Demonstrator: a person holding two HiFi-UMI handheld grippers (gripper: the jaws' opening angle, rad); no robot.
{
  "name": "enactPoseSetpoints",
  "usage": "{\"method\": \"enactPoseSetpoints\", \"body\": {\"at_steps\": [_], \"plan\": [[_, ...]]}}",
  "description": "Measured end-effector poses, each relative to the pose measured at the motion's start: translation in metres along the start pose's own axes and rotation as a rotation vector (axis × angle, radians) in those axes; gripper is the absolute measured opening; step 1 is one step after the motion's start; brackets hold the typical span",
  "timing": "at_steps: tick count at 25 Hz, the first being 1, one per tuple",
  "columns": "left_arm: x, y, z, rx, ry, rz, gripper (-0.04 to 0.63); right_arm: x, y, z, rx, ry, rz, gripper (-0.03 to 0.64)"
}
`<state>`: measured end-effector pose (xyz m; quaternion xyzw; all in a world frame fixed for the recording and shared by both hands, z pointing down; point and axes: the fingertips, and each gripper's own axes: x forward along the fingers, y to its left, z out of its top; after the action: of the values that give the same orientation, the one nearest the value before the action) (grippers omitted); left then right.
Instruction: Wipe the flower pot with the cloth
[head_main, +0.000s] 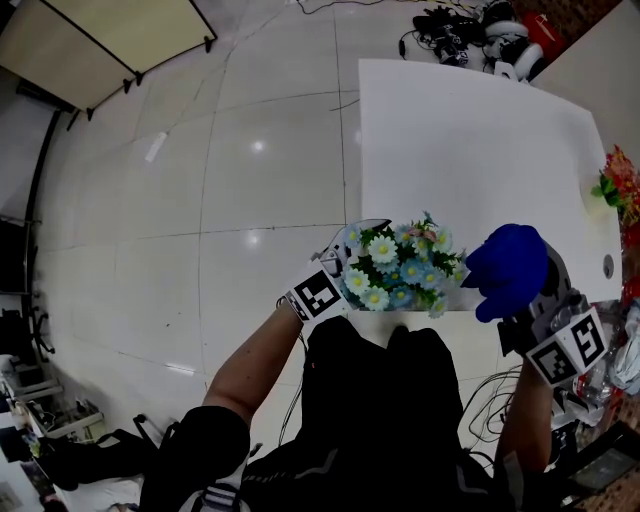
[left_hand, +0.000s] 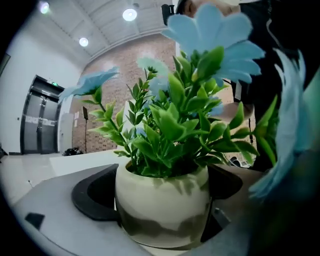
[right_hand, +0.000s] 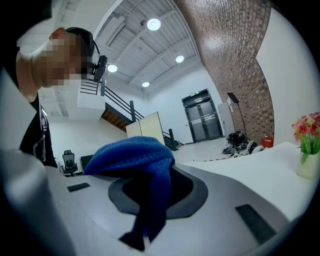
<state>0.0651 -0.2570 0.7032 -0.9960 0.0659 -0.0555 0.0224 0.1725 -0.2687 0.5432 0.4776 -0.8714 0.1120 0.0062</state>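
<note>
A cream flower pot (left_hand: 162, 205) holding green stems and pale blue and white flowers (head_main: 400, 265) sits between the jaws of my left gripper (left_hand: 160, 192), which is shut on its sides. In the head view the left gripper (head_main: 345, 262) holds the plant at the near edge of the white table (head_main: 470, 150). A blue cloth (head_main: 508, 270) hangs bunched from my right gripper (head_main: 535, 305), just right of the flowers and apart from the pot. In the right gripper view the cloth (right_hand: 135, 160) drapes over the jaws, with the right gripper (right_hand: 150, 195) shut on it. The pot is hidden under the flowers in the head view.
A second small pot with red flowers (head_main: 620, 185) stands at the table's right edge, also seen as the red flower pot (right_hand: 307, 150). Cables and gear (head_main: 480, 35) lie on the floor beyond the table. A glossy tiled floor (head_main: 250, 200) lies left of the table.
</note>
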Motion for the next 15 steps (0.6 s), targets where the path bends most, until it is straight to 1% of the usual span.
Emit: {"method": "enactPoseSetpoints", "body": {"at_steps": [2, 4, 7, 9, 12, 15], "plan": [[-0.003, 0.003, 0.003, -0.011, -0.003, 0.008, 0.531, 0.000, 0.002, 0.006, 0.003, 0.007, -0.009, 0.049], [-0.011, 0.004, 0.004, -0.023, 0.016, 0.017, 0.534, -0.002, 0.006, 0.014, 0.003, 0.016, -0.016, 0.049], [-0.031, -0.002, 0.002, -0.041, 0.099, -0.009, 0.534, -0.005, 0.013, 0.034, 0.003, 0.025, -0.018, 0.049], [-0.048, -0.004, 0.012, -0.070, 0.131, -0.004, 0.534, -0.006, 0.020, 0.055, 0.000, 0.030, -0.017, 0.049], [-0.079, -0.002, 0.055, -0.068, 0.118, 0.059, 0.534, -0.006, 0.033, 0.091, -0.005, 0.021, -0.011, 0.049], [-0.104, -0.007, 0.121, -0.069, 0.044, 0.122, 0.532, -0.010, 0.047, 0.124, -0.003, -0.004, 0.004, 0.049]]}}
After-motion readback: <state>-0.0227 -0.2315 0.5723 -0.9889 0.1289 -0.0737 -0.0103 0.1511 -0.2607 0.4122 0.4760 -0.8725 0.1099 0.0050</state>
